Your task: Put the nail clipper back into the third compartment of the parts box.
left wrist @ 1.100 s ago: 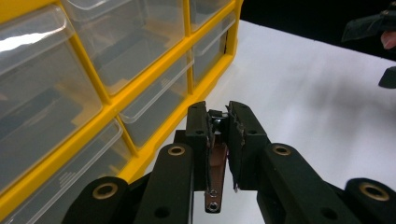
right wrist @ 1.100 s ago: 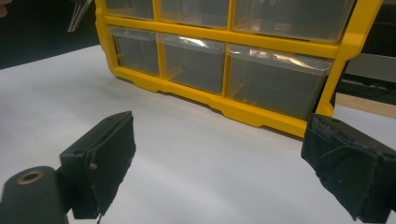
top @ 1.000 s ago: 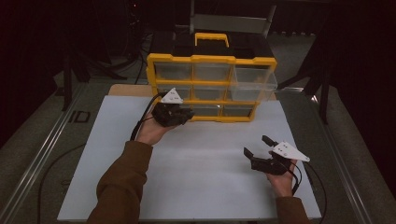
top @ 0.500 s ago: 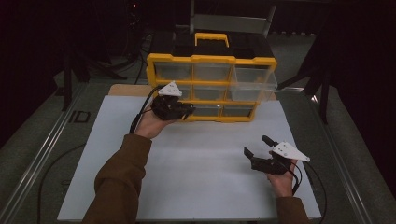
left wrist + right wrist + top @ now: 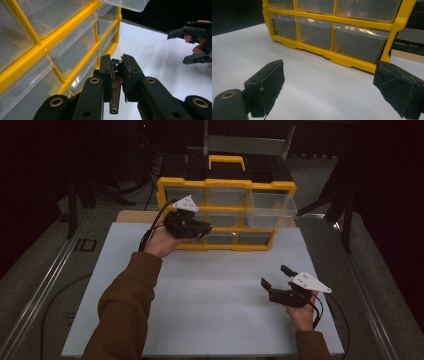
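A yellow drawer cabinet (image 5: pixel 227 184) with clear plastic drawers stands at the back of the white table (image 5: pixel 210 290). Its top right drawer (image 5: pixel 272 206) is pulled partway out. My left gripper (image 5: pixel 201 231) hovers in front of the cabinet's left and middle columns. In the left gripper view its jaws (image 5: pixel 117 60) are shut on a small metal part (image 5: pixel 115 65), possibly a screw. My right gripper (image 5: pixel 275 276) is held low over the front right of the table, open and with nothing between its jaws. In the right gripper view (image 5: pixel 332 86) it faces the cabinet's bottom row (image 5: pixel 317 31).
A black-and-yellow carry handle (image 5: pixel 226 161) tops the cabinet. A wooden board edge (image 5: pixel 132 216) shows beyond the white sheet at the back left. Metal rails (image 5: pixel 47 280) run along both sides of the table, with dark stands behind.
My left gripper has risen slightly and moved closer to the cabinet front. The right gripper has stayed where it was, still open.
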